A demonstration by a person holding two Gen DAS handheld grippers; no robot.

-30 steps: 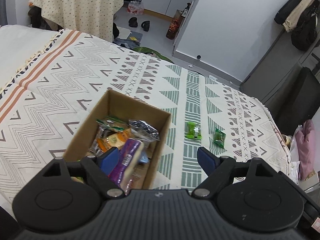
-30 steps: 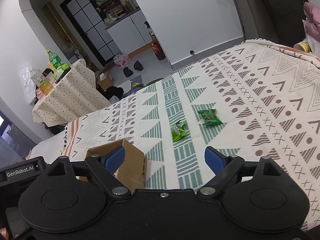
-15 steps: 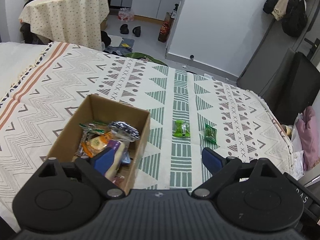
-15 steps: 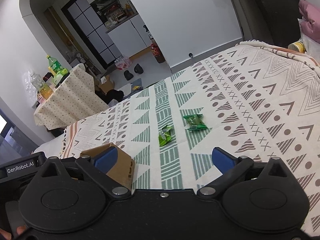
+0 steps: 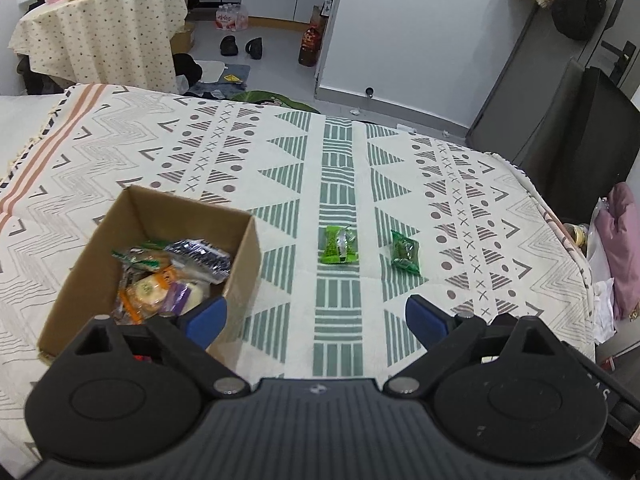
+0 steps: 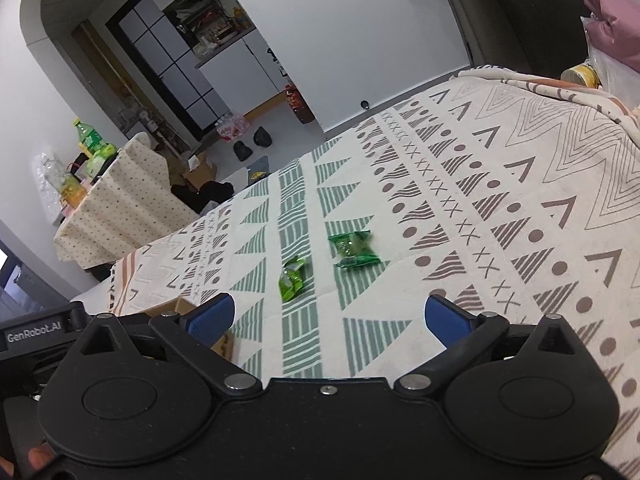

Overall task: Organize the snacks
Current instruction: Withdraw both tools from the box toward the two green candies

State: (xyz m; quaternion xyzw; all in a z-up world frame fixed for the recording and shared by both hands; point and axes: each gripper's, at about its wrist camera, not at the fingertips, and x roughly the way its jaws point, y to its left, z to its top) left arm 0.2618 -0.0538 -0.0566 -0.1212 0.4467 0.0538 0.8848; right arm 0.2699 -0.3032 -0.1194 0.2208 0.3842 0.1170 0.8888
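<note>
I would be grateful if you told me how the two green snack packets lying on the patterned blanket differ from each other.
The light green packet is a brighter lime shade; the dark green packet is deeper green. The light green packet lies on the striped green band, nearer the cardboard box; the dark green packet lies farther from the box, beside that band. Both are small sealed wrappers, flat on the blanket, outside the box, ungripped.

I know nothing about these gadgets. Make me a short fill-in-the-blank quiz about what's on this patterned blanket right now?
1. The brown cardboard box holds a pile of wrapped ____.
2. Outside the box, ____ green snack packets lie on the patterned blanket: a light green packet and a dark green packet.
3. The left tool and the right tool both have jaws that are ____.

Missing words: snacks; two; open
</note>
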